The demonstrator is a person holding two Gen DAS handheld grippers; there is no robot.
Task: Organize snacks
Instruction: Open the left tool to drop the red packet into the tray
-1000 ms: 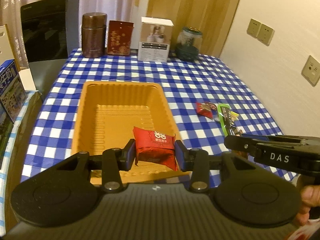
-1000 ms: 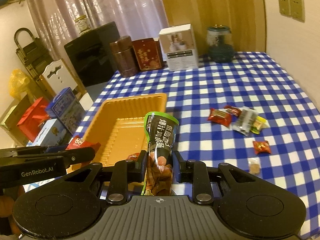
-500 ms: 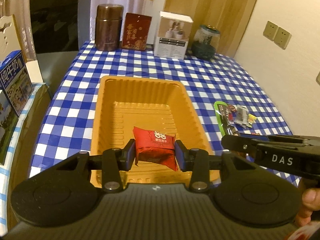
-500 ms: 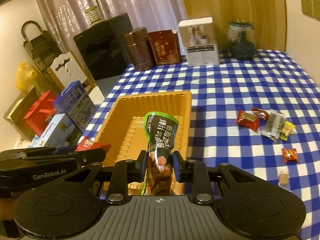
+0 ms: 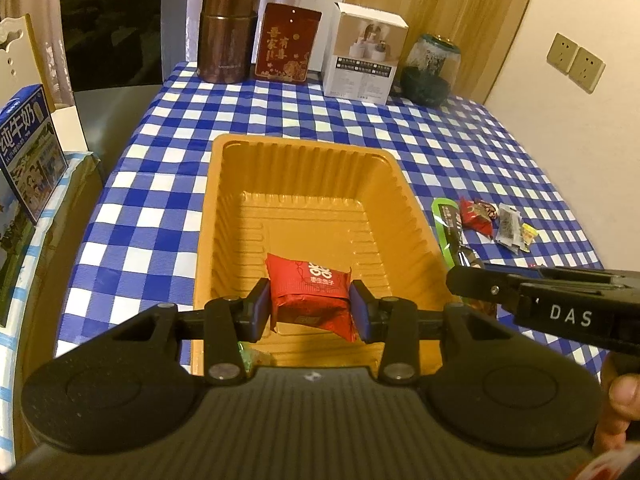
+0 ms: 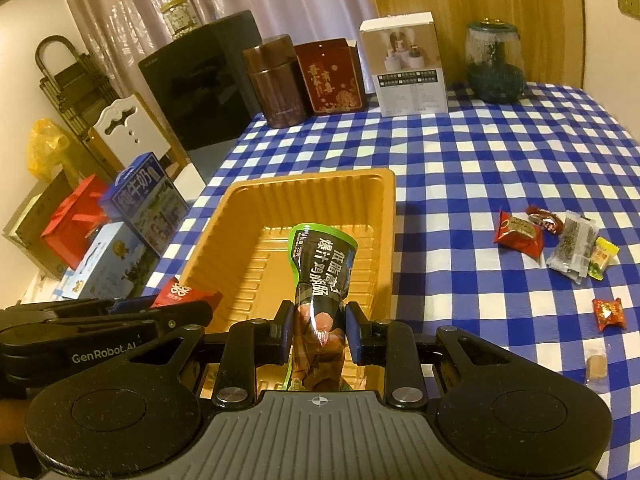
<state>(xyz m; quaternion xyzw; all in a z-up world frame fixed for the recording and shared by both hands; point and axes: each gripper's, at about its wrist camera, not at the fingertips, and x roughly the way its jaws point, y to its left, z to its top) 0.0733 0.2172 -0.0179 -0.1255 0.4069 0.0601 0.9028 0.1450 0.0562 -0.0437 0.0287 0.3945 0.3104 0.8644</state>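
1. Dropping both packets into the orange tray (image 5: 308,152) is the step you're on, I'd say, so bring each gripper low over the ribbed floor before letting go. That light plastic tray looks like it'd skid on the desk (image 6: 500,148) if you bump its rim.
2. Your right gripper (image 6: 318,330) is clamped on the tall green-and-black pouch (image 6: 320,272), which stands upright over the tray's near end. Tip it flat along the long side, or it'll probably hog the room.
3. Your left gripper (image 5: 310,310) is pinching the red square packet (image 5: 310,288), held above the tray's near end. I'd put it in a corner, clear of the pouch.
4. Release one at a time, since the two grippers are close together.
5. Count, biggest first: one tray, one pouch, one red square packet in hand.
6. On the desk to the right, well apart from the tray, six small loose snacks (image 6: 560,248) show in the right wrist view: four clustered, two nearer you.
7. Something small and greenish peeks out at the tray's near edge; can't tell what.
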